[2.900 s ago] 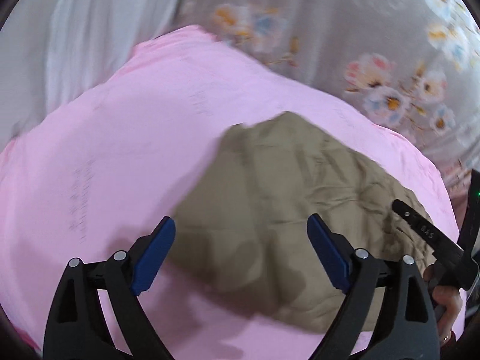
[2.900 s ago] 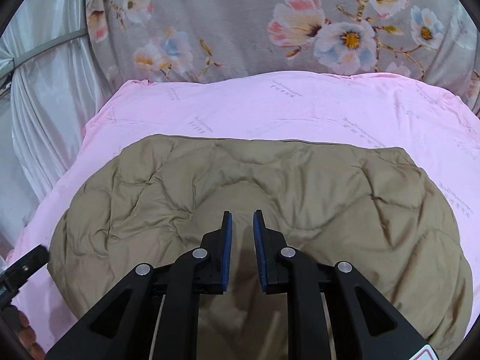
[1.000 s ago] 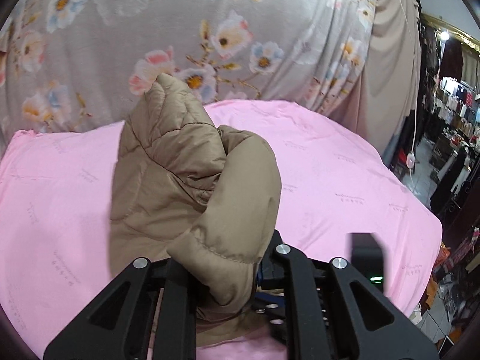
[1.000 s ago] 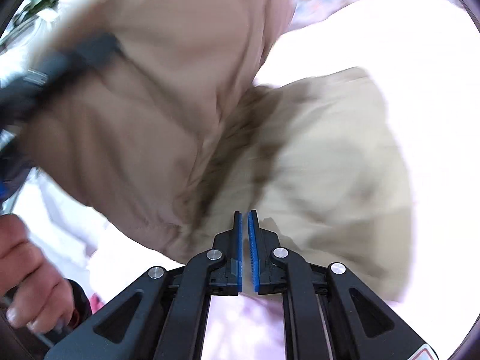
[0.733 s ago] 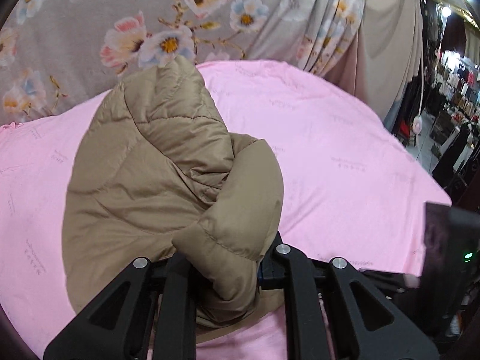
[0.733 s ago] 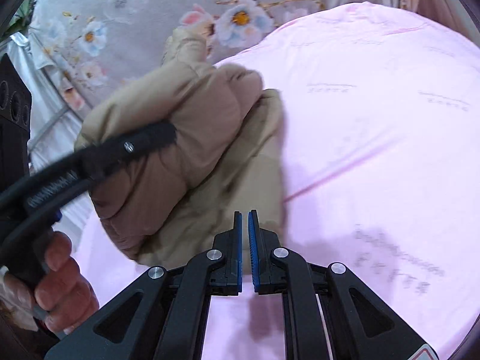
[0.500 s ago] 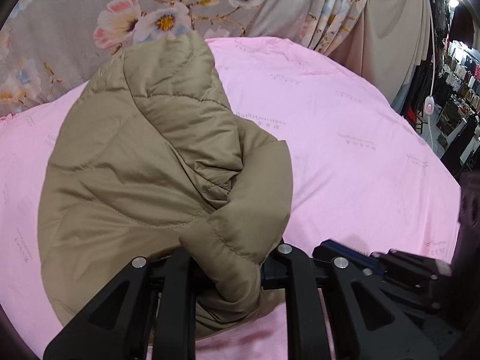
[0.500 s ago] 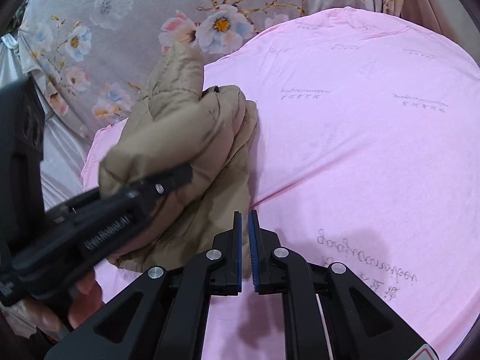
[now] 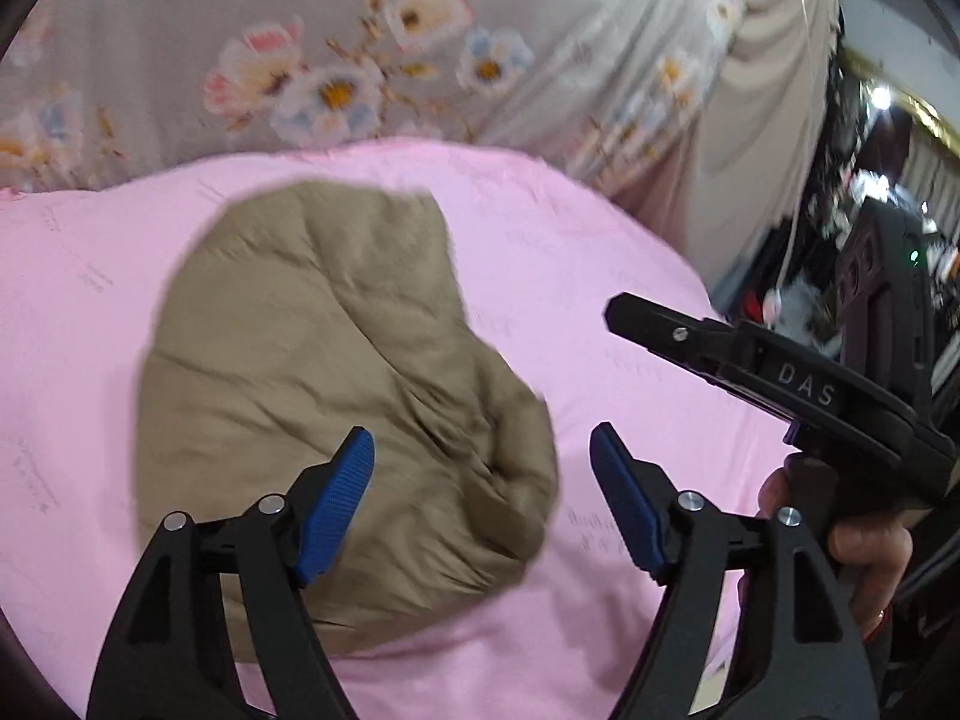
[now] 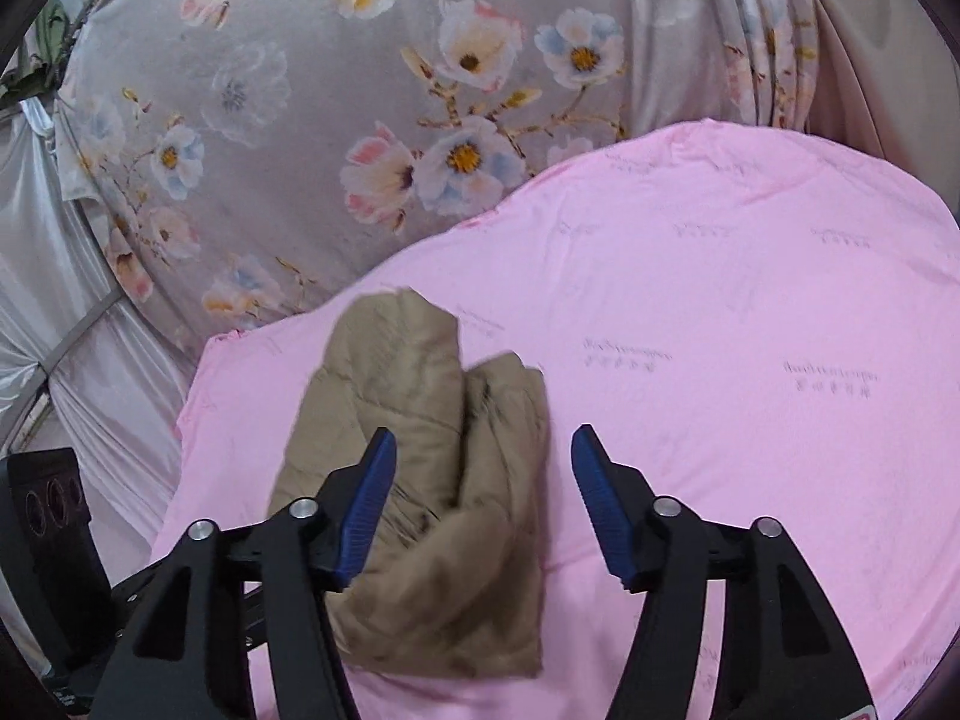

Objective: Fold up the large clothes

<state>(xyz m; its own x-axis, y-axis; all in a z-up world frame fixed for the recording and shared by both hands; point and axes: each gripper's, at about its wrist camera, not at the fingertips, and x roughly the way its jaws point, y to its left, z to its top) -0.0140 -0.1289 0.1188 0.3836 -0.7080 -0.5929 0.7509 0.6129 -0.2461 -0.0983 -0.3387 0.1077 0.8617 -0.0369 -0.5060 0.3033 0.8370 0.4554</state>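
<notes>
My left gripper (image 9: 482, 492) and right gripper (image 10: 483, 498) both hang wide apart, holding nothing, because the folded tan coat (image 9: 336, 384) lies bundled on the pink sheet (image 10: 750, 324).

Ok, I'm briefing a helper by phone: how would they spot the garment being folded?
Find the pink sheet below the grey floral curtain. On its left part lies a tan quilted puffer jacket, folded into a thick bundle. It is the only item on the sheet.
</notes>
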